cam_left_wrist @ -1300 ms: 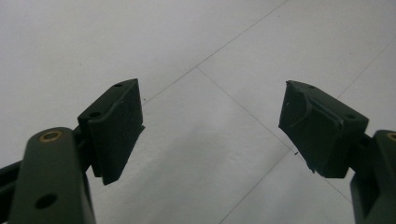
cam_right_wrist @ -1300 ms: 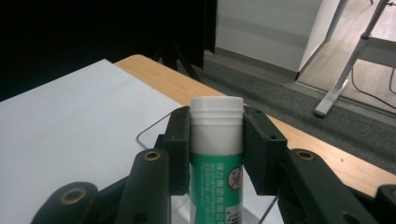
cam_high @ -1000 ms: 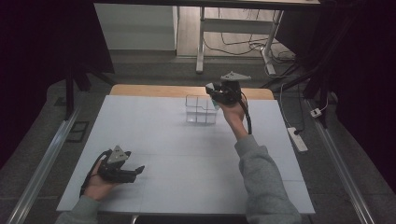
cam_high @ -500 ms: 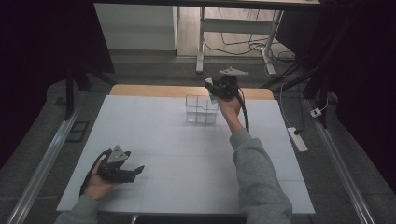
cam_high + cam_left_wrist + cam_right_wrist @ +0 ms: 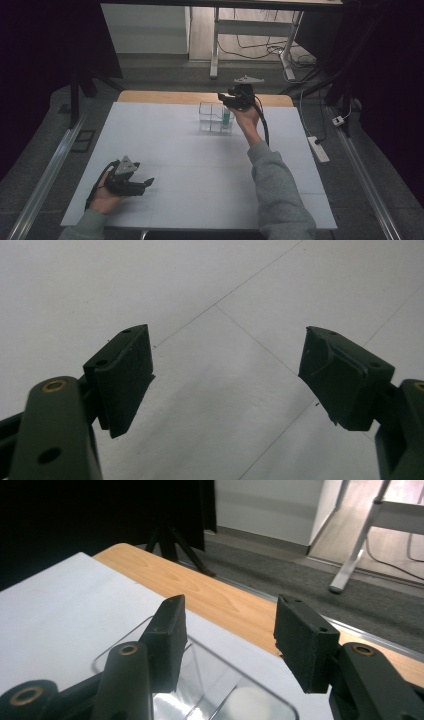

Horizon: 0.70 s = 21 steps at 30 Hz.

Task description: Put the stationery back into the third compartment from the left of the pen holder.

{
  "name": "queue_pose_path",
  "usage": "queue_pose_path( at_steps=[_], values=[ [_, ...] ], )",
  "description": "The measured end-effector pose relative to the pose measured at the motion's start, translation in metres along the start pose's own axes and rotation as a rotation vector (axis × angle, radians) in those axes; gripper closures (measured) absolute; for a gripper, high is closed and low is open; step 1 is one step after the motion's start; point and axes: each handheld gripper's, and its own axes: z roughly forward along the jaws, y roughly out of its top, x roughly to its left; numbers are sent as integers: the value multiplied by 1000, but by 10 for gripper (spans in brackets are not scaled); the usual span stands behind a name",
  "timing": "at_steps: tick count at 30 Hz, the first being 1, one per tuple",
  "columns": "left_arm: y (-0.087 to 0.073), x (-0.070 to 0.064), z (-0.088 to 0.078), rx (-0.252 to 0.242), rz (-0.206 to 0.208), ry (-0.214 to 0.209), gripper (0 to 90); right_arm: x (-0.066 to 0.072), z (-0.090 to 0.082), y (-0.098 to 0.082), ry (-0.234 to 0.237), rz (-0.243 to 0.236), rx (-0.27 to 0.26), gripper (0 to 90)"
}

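A clear plastic box (image 5: 212,119) with several compartments stands at the far middle of the white table. A small teal object (image 5: 226,117) stands upright in its right-hand compartment. My right gripper (image 5: 223,98) hovers just above that side of the box, open, with nothing between its fingers. In the right gripper view the open gripper (image 5: 227,625) looks past the box's clear rim (image 5: 210,655) toward the table's wooden far edge. My left gripper (image 5: 143,184) rests low at the front left, and the left gripper view shows it open (image 5: 225,370) over bare white table (image 5: 235,300).
A wooden strip (image 5: 165,96) runs along the table's far edge, with dark floor and a white desk frame (image 5: 215,45) beyond. A power strip (image 5: 319,148) lies off the right side. Metal rails (image 5: 45,175) flank the table.
The right hand rose slightly above the box and then settled back a little. The teal object now shows in the box's right compartment. The left gripper has not moved.
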Motion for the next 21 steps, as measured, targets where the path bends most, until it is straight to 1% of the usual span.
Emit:
queue_pose_path(
  at_steps=[4,7,9,13,14,17,21],
  values=[
    [0,0,-1,-4,1,3,214,1,-11,-3,27,-11,5,454],
    [-1,0,-1,-6,1,5,214,1,-21,-9,54,-26,14,454],
    [-1,1,-1,-9,-6,5,214,0,-28,-15,74,-29,16,454],
    [-1,0,-1,-10,-8,9,214,-1,-43,-25,95,-45,24,447],
    [-1,0,-1,-10,-9,9,214,-2,-47,-28,93,-48,27,447],
    [0,0,-1,-11,-10,11,214,-4,-57,-35,108,-40,17,444],
    [0,0,-2,-11,-11,13,214,-5,-67,-42,113,-48,24,440]
  ],
)
